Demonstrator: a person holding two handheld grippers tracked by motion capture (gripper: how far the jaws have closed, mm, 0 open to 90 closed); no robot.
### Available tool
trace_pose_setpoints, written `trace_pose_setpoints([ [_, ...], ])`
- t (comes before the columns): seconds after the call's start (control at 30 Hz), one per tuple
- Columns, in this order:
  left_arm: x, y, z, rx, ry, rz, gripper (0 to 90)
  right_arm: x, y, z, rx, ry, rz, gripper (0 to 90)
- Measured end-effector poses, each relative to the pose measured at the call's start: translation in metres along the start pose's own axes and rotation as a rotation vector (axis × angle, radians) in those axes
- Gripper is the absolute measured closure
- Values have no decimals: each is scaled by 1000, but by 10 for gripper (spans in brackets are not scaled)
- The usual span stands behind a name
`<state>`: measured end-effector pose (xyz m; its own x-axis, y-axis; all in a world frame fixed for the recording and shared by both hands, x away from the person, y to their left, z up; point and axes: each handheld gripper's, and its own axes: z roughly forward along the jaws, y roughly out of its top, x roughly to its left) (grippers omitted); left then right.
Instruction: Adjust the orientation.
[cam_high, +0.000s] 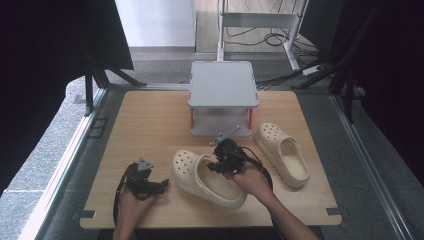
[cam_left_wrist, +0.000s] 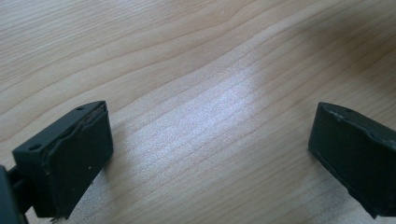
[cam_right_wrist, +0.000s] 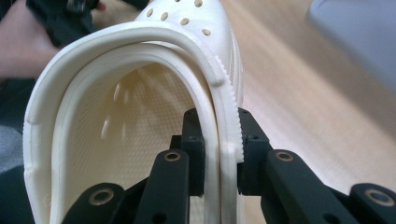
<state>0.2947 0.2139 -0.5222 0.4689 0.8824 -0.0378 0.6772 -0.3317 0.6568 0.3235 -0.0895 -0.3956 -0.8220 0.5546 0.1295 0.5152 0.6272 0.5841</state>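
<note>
My right gripper (cam_right_wrist: 219, 158) has its jaws pinched tight on the side wall of the cream clog (cam_high: 207, 179), one pad inside the opening and one outside, as the right gripper view shows up close. The clog sits near the front middle of the bench (cam_high: 150, 125), between my two hands, toe pointing away to the left. My left gripper (cam_high: 150, 184) rests low beside it, jaws spread wide with nothing but bare wood between them.

So the grasp is made, and I judge that the moving is what remains. The second clog (cam_high: 282, 154) lies apart to the right, near the grey box (cam_high: 223, 97) at the back of the bench. The pair is not yet side by side, and whether they belong by the box or somewhere else I cannot tell.

The bench is pale wood with a clear grain, catching a soft sheen under my left jaws. Around it runs grey speckled floor, dark curtains hang on both sides, and cables trail under a metal frame (cam_high: 260, 22) beyond the box.
</note>
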Motion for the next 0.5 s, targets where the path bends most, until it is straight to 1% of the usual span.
trace_pose_setpoints([
  [0.1, 0, 0, 0, 1, -1, 0, 0, 1, -19, 7, -13, 13, 21, 774],
  [0.17, 0, 0, 0, 0, 0, -1, 0, 1, -33, 15, -13, 21, 40, 773],
  [0.2, 0, 0, 0, -1, 0, -1, 0, 1, -38, 18, -12, 22, 42, 773],
  [0.27, 0, 0, 0, 0, 1, 1, 0, 0, -49, 24, -5, 13, 36, 773],
  [0.33, 0, 0, 0, 0, 1, 1, 0, -3, -57, 26, -16, 32, 42, 771],
  [0.47, 0, 0, 0, 0, 1, 1, 0, -9, -68, 31, 12, 26, 4, 762],
  [0.5, 0, 0, 0, 0, 1, 1, 0, -11, -69, 31, 4, 33, 6, 758],
])
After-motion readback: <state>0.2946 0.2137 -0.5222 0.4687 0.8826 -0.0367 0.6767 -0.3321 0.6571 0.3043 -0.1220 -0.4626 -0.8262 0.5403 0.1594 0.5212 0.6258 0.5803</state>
